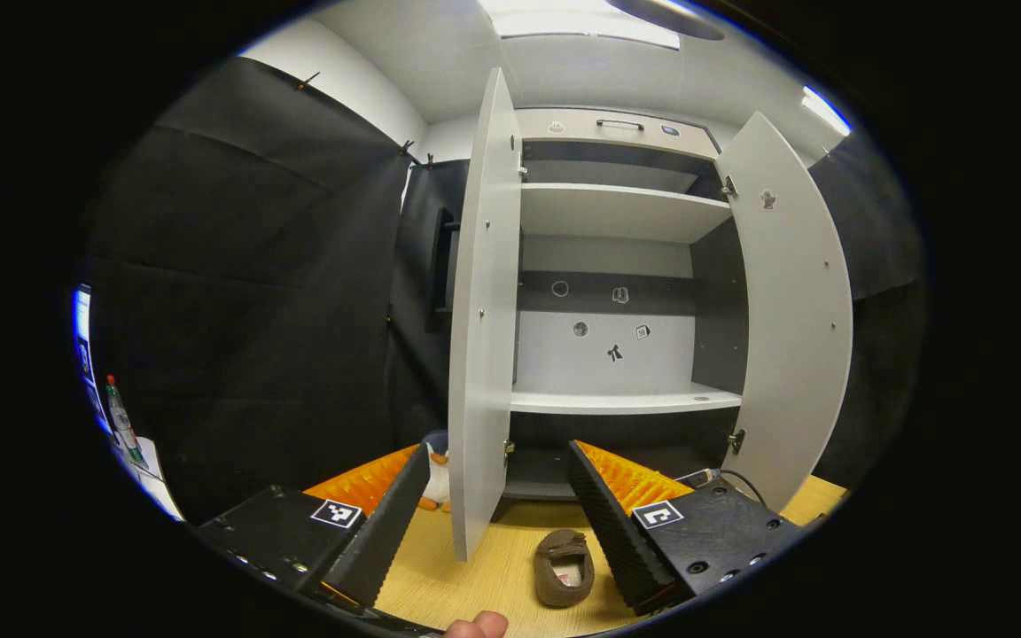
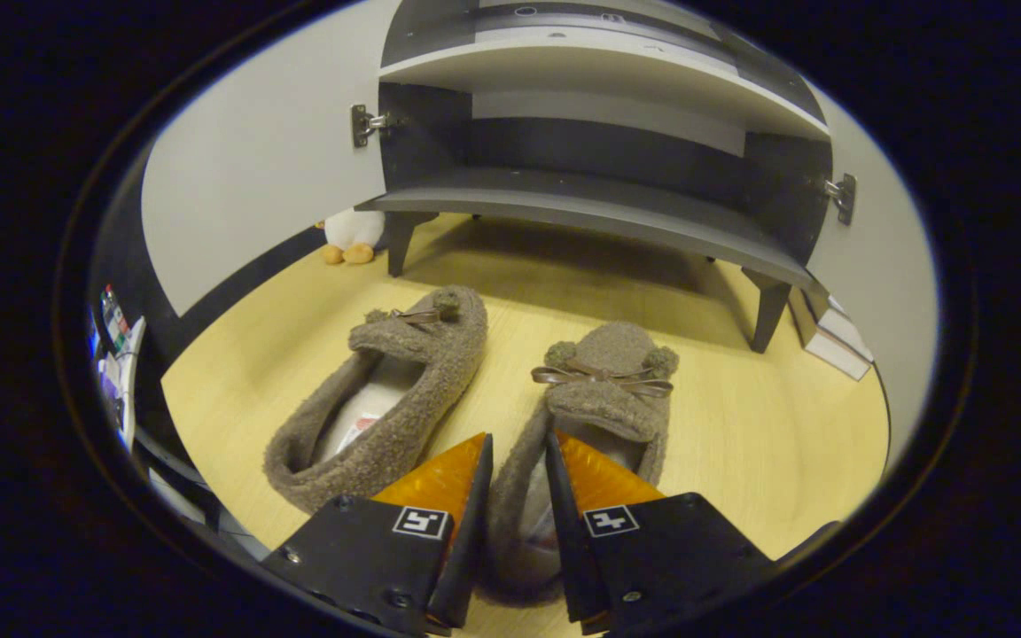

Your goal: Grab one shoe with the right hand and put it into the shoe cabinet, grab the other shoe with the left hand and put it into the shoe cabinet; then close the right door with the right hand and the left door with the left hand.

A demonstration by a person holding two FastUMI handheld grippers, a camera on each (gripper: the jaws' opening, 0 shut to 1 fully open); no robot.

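Now right tool (image 2: 518, 456) clamped on heel wall of right slipper (image 2: 604, 403), on floor beside left slipper (image 2: 386, 399), before open cabinet (image 2: 599, 217). Left tool (image 1: 497, 461) apart, empty, facing cabinet.

The left gripper view is taken from well back and fairly high, faced straight at the open shoe cabinet (image 1: 617, 292), so that its shelves and both doors are seen from top to bottom past the left tool (image 1: 497, 505). The right gripper view is taken from low down and close in, tilted toward the wooden floor (image 2: 741, 443), with only the cabinet's bottom shelf (image 2: 599, 208) and legs seen above the right tool (image 2: 518, 496). Both views are pointed the same way. The shared part is made up of the cabinet's lower section, the floor before it, and a brown shoe (image 1: 564, 567) (image 2: 382, 408).
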